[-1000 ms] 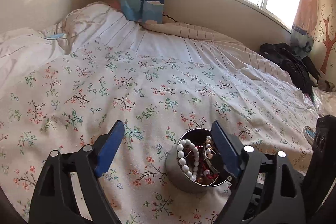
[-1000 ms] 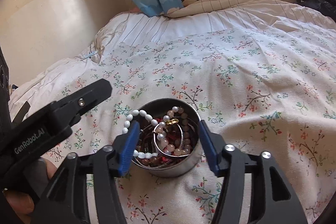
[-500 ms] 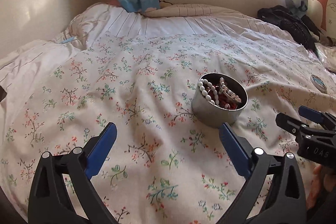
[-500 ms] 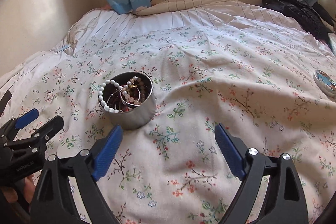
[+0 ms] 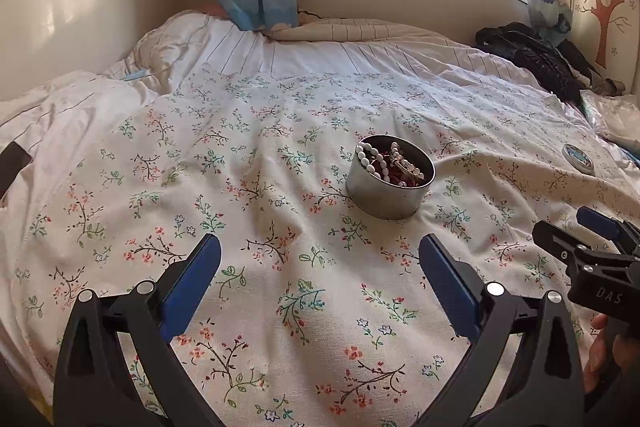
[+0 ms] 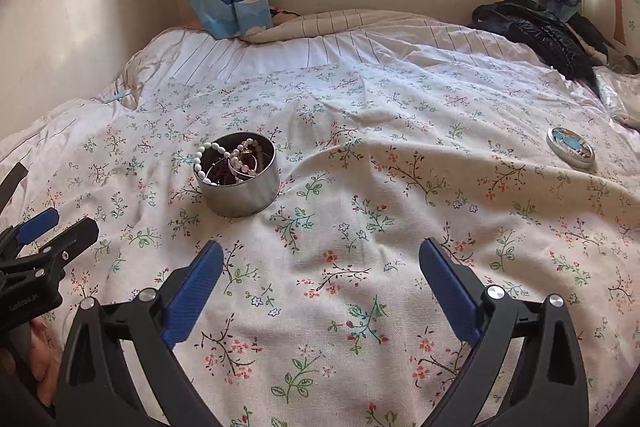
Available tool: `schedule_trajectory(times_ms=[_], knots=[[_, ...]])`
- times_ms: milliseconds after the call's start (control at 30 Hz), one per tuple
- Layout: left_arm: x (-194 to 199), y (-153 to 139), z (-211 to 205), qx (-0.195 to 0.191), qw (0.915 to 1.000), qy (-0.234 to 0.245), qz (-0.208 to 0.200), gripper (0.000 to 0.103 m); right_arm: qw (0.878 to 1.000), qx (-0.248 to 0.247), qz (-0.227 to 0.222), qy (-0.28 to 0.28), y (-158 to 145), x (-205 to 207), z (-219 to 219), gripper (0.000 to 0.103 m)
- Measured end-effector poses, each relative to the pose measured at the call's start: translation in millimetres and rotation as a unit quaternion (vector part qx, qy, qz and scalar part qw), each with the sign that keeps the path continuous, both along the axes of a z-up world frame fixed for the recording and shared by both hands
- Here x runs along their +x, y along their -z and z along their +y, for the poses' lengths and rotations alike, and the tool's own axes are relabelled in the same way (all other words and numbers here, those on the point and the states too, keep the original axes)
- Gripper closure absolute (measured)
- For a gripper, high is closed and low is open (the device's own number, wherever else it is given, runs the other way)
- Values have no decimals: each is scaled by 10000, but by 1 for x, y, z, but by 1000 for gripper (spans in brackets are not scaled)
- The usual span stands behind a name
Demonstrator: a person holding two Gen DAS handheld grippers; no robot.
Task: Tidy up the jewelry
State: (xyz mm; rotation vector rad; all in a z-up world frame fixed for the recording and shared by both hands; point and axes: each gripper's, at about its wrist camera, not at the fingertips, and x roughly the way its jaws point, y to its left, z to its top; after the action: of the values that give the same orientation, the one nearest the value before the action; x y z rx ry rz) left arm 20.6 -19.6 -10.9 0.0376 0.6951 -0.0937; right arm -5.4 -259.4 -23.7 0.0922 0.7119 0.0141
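Both tongs, left (image 5: 320, 267) and right (image 6: 320, 267), hang spread and empty, short of the tin (image 6: 239, 175) on the bed (image 6: 360, 227). White beads (image 6: 202, 157) drape its rim, probably loose; a snag could tip it on soft bedding.

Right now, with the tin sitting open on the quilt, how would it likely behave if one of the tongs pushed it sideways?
The tin is squat and wide, so it would probably slide or drag rather than tip. The soft, wrinkled quilt may bunch up ahead of it. The white bead string hangs over the rim, so a jolt could spill it.
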Motion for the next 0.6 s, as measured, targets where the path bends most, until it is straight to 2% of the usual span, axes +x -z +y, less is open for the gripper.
schedule_trajectory(times_ms=[167,400,600], knots=[[-6,-2,0,85,10000,-36,13,8,9998,21,-194,12,-9,-17,0,7],[-14,-3,-5,217,9998,0,-2,8,9987,384,-43,344,-7,-21,-20,7],[-17,-4,-7,290,9996,7,-9,8,9983,286,-79,505,-8,-25,-20,7]])
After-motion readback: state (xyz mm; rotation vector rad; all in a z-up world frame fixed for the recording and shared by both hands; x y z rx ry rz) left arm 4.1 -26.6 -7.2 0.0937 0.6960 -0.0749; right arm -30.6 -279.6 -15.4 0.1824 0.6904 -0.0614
